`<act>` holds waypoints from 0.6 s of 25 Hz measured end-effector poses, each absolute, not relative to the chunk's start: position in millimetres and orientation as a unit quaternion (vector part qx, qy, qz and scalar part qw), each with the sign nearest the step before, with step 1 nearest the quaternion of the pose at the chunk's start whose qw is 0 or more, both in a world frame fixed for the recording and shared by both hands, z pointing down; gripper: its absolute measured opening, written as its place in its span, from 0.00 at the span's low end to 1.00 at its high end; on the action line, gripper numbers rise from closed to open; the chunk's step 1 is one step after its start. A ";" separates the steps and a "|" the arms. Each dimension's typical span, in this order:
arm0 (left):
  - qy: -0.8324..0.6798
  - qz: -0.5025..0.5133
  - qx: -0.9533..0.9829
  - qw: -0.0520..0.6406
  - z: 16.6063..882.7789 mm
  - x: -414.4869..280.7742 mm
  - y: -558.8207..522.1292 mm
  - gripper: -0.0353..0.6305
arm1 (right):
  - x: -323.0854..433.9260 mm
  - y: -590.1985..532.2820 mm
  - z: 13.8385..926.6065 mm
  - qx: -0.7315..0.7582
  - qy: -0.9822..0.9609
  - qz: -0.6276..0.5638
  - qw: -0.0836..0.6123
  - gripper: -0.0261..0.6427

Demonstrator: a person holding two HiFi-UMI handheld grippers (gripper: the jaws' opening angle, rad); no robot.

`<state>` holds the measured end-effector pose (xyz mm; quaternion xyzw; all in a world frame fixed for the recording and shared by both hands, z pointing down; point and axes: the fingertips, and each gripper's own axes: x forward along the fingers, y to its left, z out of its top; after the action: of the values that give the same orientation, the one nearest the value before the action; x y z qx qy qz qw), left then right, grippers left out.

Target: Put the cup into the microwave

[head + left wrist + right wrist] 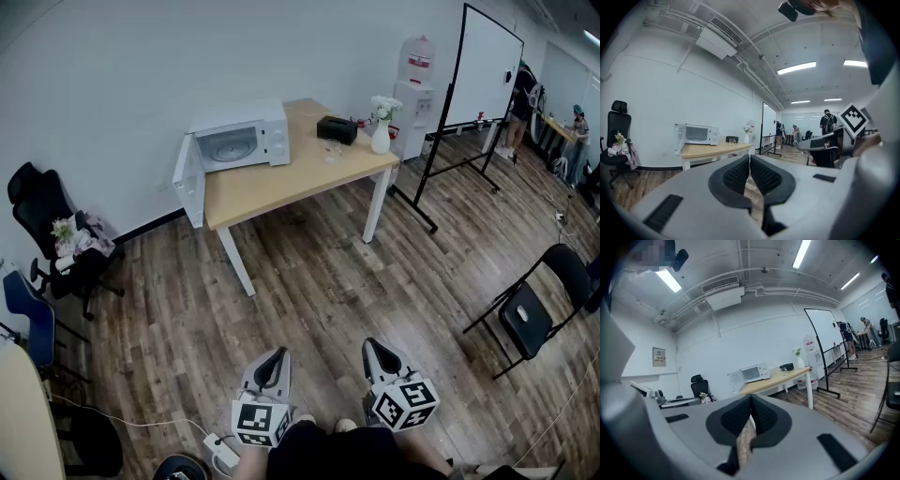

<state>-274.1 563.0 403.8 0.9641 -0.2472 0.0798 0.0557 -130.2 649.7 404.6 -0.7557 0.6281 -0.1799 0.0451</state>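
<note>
- You are holding the left gripper (275, 358) and right gripper (377, 349) empty with fingers pressed together, since nothing is in reach.
- The glass cup (330, 152) is standing far ahead of the fingertips, on the table (272, 187) near the open microwave (239, 141).

**Both grippers closed and empty, held low at the body**

I am holding the left gripper (275, 356) and the right gripper (373, 345) side by side, low and close in front of my body (356, 455). They are sitting near each other but apart. Both are pointing forward and tipping slightly downward. The left marker cube (261, 422) and the right marker cube (403, 401) are riding at the rear ends, nearest me. In the left gripper view, the ribbed pads (737, 176) are meeting at their tips with nothing between them. In the right gripper view, that gripper's jaws are likewise pressing together and gripping nothing.
</note>
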 end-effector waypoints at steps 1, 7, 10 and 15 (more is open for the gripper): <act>-0.248 0.081 0.964 0.057 405.4 -274.5 562.8 0.06 | -130.2 650.3 406.3 -0.756 0.627 -0.181 0.044 0.03; -0.249 0.082 0.963 0.063 410.3 -275.5 560.8 0.06 | -134.1 646.0 412.3 -0.752 0.629 -0.190 0.047 0.03; -0.251 0.083 0.962 0.068 412.7 -279.0 556.5 0.06 | -139.4 638.2 411.9 -0.749 0.634 -0.187 0.049 0.03; -0.254 0.085 0.961 0.071 416.3 -288.4 547.8 0.06 | -146.6 627.0 416.2 -0.749 0.632 -0.191 0.045 0.03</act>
<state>-288.4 547.8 416.3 0.9608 -0.2540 0.0853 0.0710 -146.6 627.0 416.2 -0.7494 0.6323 -0.1911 0.0451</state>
